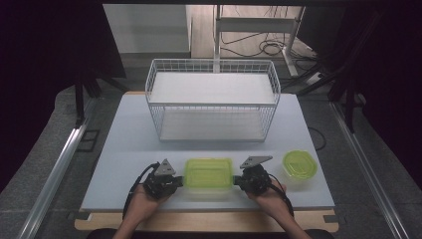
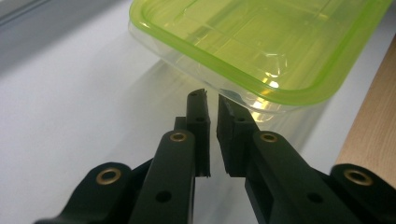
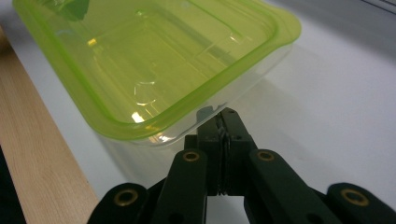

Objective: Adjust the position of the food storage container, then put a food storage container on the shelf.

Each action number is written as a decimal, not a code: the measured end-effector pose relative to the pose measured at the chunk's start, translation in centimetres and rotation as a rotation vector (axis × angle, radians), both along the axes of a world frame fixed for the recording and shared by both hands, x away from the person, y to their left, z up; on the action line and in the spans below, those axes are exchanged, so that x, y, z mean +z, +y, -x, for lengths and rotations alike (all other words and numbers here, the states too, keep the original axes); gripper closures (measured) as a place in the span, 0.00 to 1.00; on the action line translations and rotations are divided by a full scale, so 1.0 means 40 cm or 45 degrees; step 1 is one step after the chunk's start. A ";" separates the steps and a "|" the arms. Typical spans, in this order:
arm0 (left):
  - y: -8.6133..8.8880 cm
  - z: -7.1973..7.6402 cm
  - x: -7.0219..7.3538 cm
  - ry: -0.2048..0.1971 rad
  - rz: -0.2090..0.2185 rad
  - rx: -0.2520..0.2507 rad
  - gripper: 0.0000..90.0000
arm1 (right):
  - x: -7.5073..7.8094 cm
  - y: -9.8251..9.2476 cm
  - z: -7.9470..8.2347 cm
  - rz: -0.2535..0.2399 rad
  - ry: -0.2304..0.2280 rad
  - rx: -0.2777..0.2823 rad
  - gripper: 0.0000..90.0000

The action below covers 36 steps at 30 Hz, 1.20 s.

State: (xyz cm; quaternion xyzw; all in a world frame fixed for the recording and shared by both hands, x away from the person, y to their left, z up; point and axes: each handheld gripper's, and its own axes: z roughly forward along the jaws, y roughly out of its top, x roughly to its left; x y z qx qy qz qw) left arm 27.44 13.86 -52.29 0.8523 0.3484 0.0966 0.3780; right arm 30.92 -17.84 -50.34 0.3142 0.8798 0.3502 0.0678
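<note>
High view: a rectangular clear plastic container with a lime-green lid [image 1: 208,174] sits on the pale grey table [image 1: 124,149] at the near edge, about 6 o'clock from the white wire basket rack [image 1: 213,102]. The left gripper [image 1: 180,182] meets it at its 9 o'clock end and the right gripper [image 1: 237,181] at 3 o'clock. A round clear container with a green lid [image 1: 300,165] stands apart, further toward 3 o'clock.

Left gripper view: the jaws are nearly pressed together, a thin slit between them, tips just under the lid's rim — whether they touch the wall I cannot tell.

Right gripper view: jaws pressed together, tips against the clear wall below the rim.

I judge this a two-sided squeeze before a lift — next, equal inward pressure from both ends, then raising level toward the rack.
</note>
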 end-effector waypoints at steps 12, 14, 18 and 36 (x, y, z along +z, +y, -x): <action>0.048 0.045 -0.003 0.010 0.026 0.085 0.77 | 0.014 -0.048 0.017 -0.005 -0.037 -0.036 0.89; 0.056 0.053 -0.003 0.005 0.038 0.101 0.69 | 0.017 -0.055 0.020 -0.009 -0.047 -0.038 0.86; 0.081 0.094 -0.002 -0.038 0.075 0.158 0.46 | 0.033 -0.081 0.037 -0.025 -0.129 -0.024 0.68; 0.089 0.113 -0.013 -0.139 0.013 0.193 0.09 | 0.013 -0.086 0.037 -0.105 -0.122 0.046 0.13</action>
